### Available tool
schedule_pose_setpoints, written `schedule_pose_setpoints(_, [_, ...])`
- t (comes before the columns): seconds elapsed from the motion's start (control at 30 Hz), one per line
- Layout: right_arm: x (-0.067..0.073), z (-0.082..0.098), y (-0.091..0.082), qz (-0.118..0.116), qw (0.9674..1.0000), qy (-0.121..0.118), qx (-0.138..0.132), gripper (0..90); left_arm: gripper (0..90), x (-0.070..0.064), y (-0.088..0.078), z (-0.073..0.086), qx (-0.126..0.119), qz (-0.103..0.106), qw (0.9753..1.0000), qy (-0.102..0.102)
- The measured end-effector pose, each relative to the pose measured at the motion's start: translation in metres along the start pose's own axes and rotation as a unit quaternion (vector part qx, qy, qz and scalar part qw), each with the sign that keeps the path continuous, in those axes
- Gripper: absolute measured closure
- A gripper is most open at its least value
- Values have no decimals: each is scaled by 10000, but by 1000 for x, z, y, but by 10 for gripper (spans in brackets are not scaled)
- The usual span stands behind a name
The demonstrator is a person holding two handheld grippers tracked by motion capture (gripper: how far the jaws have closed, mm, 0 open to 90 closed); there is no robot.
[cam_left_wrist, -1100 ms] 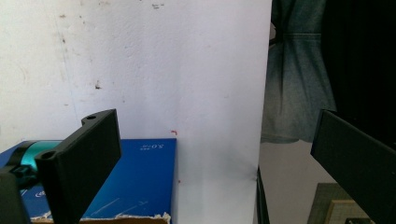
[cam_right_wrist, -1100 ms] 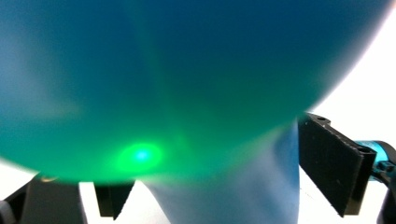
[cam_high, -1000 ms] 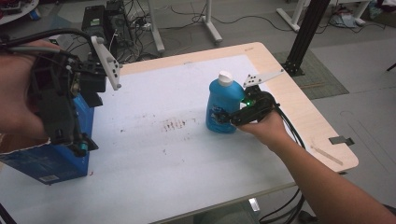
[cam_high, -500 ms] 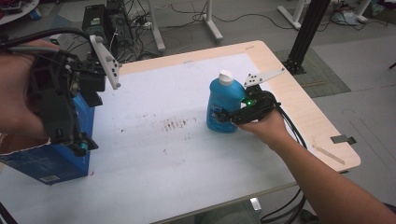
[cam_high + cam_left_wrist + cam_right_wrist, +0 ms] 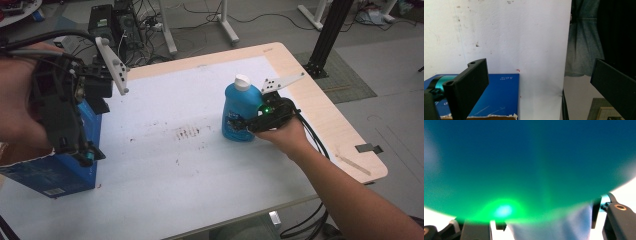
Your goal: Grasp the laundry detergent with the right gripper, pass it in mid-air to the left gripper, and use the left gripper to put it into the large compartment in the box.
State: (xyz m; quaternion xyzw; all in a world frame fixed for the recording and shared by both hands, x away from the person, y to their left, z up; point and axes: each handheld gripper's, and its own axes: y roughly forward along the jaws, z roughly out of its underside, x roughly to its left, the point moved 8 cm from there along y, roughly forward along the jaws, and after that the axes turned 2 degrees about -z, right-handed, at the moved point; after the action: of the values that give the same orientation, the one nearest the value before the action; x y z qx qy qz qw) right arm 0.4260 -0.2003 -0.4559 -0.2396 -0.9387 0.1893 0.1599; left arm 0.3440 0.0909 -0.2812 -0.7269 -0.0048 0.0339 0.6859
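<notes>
A blue bottle (image 5: 239, 107) with a white cap stands upright on the white-covered table (image 5: 320, 105), right of centre. My right gripper (image 5: 244, 125) reaches in from the right at the bottle's lower half. Its jaws have just been closing and now press on the bottle's sides. The bottle (image 5: 524, 157) is a blurred blue-green mass between those jaws (image 5: 536, 222) in the right gripper view. My left gripper (image 5: 75, 150) hangs at the far left above a blue cardboard box (image 5: 55, 175). It stands open (image 5: 537, 72) with nothing between the jaws, and the box (image 5: 499, 97) lies under one jaw.
Dark stains (image 5: 187, 132) mark the white sheet in the middle. Bare wood rims the table at the right and far edges. A black post (image 5: 327, 35) rises behind the far right corner. Cables and equipment (image 5: 107, 22) sit on the floor beyond the table.
The right gripper's jaws have drawn in against the blue bottle, and a green light now glows on that gripper. Neither hand has shifted, and the bottle stands where it was.
</notes>
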Motion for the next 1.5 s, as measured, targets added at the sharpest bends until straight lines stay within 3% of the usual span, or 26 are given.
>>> schedule_pose_setpoints(0.37, [5,-4,-3,104,9990,-430,91,448,17,0,-2,0,-53,-4,10000,5])
schedule_pose_setpoints(0.67, [34,-19,-3,-208,9969,-736,162,450,17,-1,-2,-4,-76,-25,10000,27])
schedule_pose_setpoints(0.93, [59,-34,2,-498,9932,-1012,290,451,17,-3,-4,-6,-80,-49,10000,34])
schedule_pose_setpoints(1.23, [75,-44,7,-690,9904,-1154,322,450,17,-6,-6,-10,-88,-90,9999,13])
schedule_pose_setpoints(1.5, [98,-51,13,-970,9844,-1392,461,451,17,-6,-4,-16,-67,-108,9999,53])
